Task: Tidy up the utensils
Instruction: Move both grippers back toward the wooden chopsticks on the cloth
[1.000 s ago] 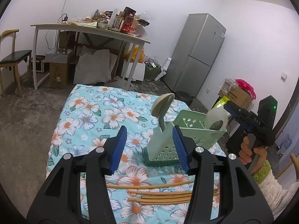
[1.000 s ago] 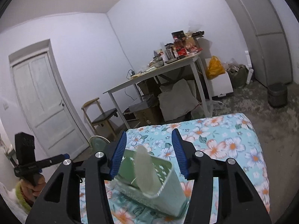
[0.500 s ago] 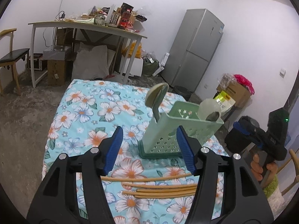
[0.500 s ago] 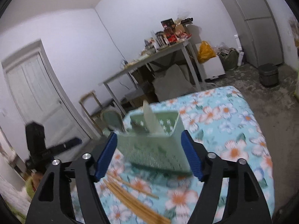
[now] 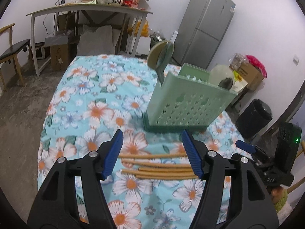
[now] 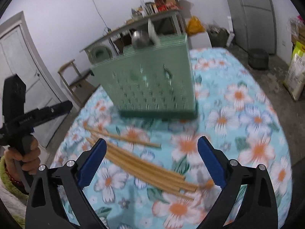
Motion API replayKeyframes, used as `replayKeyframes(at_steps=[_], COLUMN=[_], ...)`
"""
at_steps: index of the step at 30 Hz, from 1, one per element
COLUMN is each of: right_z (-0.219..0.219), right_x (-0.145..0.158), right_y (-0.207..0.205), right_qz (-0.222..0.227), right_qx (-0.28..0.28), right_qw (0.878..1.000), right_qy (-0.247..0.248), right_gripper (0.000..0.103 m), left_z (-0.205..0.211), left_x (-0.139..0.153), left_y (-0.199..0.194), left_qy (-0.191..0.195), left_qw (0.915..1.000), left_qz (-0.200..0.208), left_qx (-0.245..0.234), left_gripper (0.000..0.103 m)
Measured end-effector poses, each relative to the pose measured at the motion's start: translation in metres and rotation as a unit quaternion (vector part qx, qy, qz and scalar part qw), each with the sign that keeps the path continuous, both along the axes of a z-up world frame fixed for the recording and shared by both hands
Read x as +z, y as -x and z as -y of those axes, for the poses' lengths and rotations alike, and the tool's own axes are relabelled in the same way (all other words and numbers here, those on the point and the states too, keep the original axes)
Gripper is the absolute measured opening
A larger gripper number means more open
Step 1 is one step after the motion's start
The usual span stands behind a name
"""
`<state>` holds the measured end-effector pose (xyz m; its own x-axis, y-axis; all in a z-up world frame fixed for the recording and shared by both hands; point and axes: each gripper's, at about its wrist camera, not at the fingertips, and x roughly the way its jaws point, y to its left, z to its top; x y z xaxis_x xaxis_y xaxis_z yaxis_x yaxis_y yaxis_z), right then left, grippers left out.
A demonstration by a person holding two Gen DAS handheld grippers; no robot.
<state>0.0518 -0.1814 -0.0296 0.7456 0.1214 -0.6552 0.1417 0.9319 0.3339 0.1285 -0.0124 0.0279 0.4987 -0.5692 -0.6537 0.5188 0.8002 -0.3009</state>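
Chopsticks [image 5: 158, 165] lie loose in a rough bundle on the floral tablecloth [image 5: 91, 95], in front of the green utensil holder [image 5: 186, 108]. In the left wrist view they run crosswise between the blue pads; one stick sits slightly apart, nearer the holder.

Green utensil holder: upright on the cloth, perforated walls, darker green base. Holds a green ladle-type utensil [image 5: 162, 57] leaning out at one end, and a pale spoon [image 5: 221, 74] plus a dark spoon bowl at the other end. The right wrist view is motion-blurred, so detail of the holder contents there is poor.

Left gripper [image 5: 152, 152]: held low over the cloth, pointing at the holder, tilted slightly down. Jaws wide apart, nothing between the pads; the chopsticks are below the gap, and contact cannot be told.

Right gripper [image 6: 151, 161]: held over the chopsticks from the opposite side, also aimed at the holder. Jaws spread wide, empty. In the left wrist view it shows at the right table edge, with fingers of the hand on its handle.

Left hand [image 6: 22, 152] wraps the grip of the left gripper, seen at the left edge of the right wrist view, with a green sleeve at the wrist.

Background: cluttered desk [image 5: 85, 11], grey fridge [image 5: 207, 26], wooden chair [image 5: 11, 51], white door [image 6: 19, 57].
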Motion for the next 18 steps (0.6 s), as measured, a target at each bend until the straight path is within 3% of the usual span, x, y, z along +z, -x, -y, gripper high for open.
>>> replayKeyframes(at_steps=[8, 18], right_z=[-0.021, -0.044], right_x=[-0.025, -0.027], right_y=[0.005, 0.011], right_qz=[-0.048, -0.048], right_qx=[0.002, 0.054], right_qw=[0.999, 0.997], right_qy=[-0.006, -0.025], right_gripper=[0.097, 0.097], left_z=[0.0, -0.007], left_x=[-0.022, -0.048], left_y=[0.005, 0.012], left_qy=[-0.02, -0.023], left_qw=[0.9991, 0.9959], left_qz=[-0.035, -0.086], left_qx=[0.01, 0.018], left_gripper=[0.061, 0.061])
